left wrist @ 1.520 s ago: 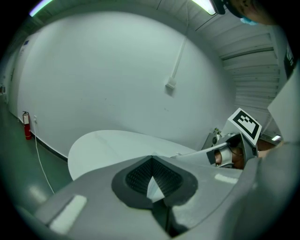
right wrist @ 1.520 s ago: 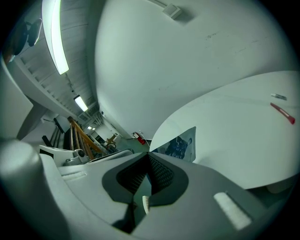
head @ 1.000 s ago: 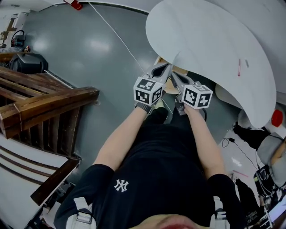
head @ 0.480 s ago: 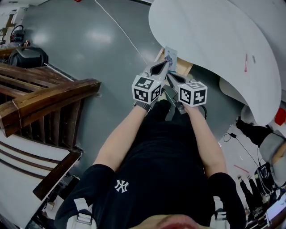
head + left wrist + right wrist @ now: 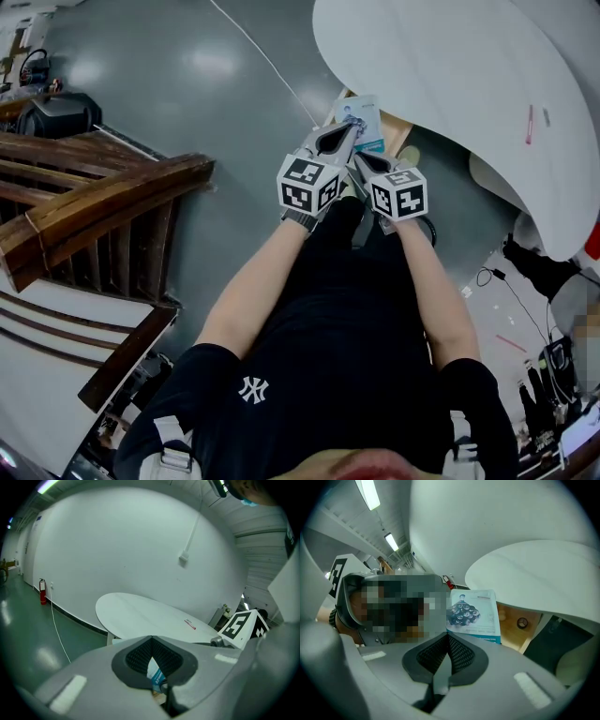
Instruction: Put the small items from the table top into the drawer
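Observation:
My left gripper [image 5: 349, 131] is shut on a flat white packet [image 5: 365, 119] with a blue bottom strip and a picture of dark beads. The packet hangs over the open wooden drawer [image 5: 401, 141] under the round white table [image 5: 450, 75]. In the left gripper view the packet [image 5: 155, 675] shows edge-on between the pads of the left gripper [image 5: 152, 645]. My right gripper [image 5: 364, 162] sits close beside the left one. In the right gripper view, the right gripper [image 5: 449, 641] has its jaws closed on nothing, and the packet [image 5: 474, 611] is just ahead, with the drawer [image 5: 520, 625] behind it.
A red pen [image 5: 530, 124] lies on the table top. Dark wooden steps [image 5: 94, 206] fill the left, with a black bag [image 5: 56, 117] beyond them. A white cable [image 5: 267, 56] runs across the grey floor. Cables and gear lie on the floor at the right [image 5: 534, 272].
The packet has come into full sight in the left gripper's jaws, over the drawer. Both grippers stay close together and have hardly shifted.

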